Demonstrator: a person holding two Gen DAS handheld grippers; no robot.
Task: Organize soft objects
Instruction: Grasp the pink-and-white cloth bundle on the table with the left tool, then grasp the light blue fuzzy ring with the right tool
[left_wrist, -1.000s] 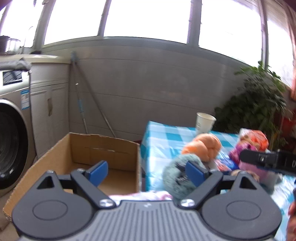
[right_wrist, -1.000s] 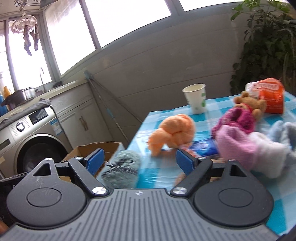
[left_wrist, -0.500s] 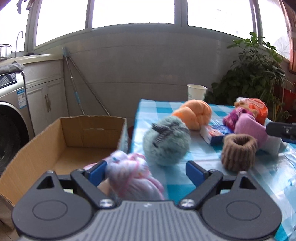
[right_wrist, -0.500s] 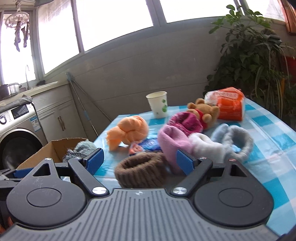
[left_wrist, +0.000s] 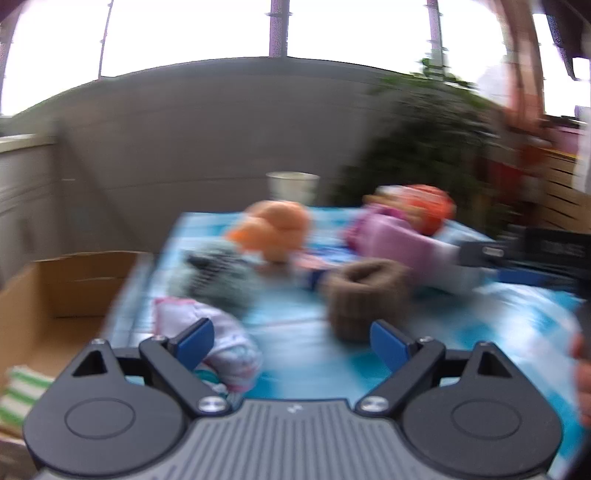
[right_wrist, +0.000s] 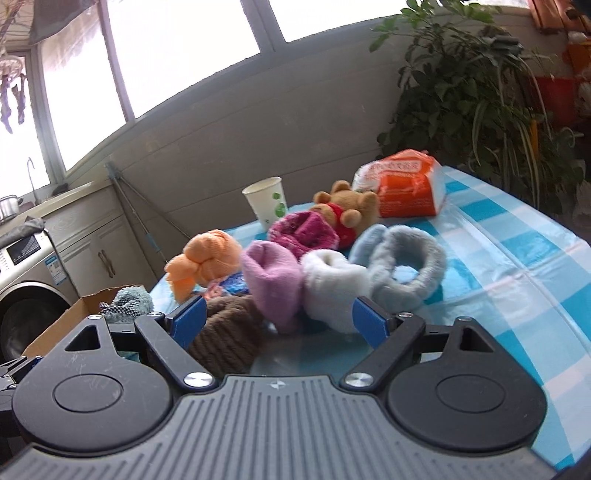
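The left wrist view is blurred. My left gripper (left_wrist: 291, 341) is open over the blue checked table (left_wrist: 295, 328). A pale pink-and-white soft bundle (left_wrist: 229, 336) lies by its left finger, and a brown knit ring (left_wrist: 365, 291) sits just beyond its right finger. My right gripper (right_wrist: 279, 321) is open too, low in front of the pile. The brown knit ring (right_wrist: 225, 339) lies against its left finger; a lilac sock (right_wrist: 273, 280) and a white fluffy piece (right_wrist: 332, 284) sit just beyond the tips. Neither pair of pads presses on anything.
An open cardboard box (left_wrist: 55, 288) stands left of the table, something green-striped (left_wrist: 22, 391) inside. Farther back lie an orange soft toy (right_wrist: 207, 262), grey-green pompom (right_wrist: 127, 304), grey-blue fluffy ring (right_wrist: 406, 269), magenta knit (right_wrist: 303, 232), teddy bear (right_wrist: 347, 210), paper cup (right_wrist: 266, 201) and orange pack (right_wrist: 402, 188).
Both grippers have swung right from the box side and come down toward the table. The pale bundle now lies beside the left finger. The pile is much closer to the right gripper.
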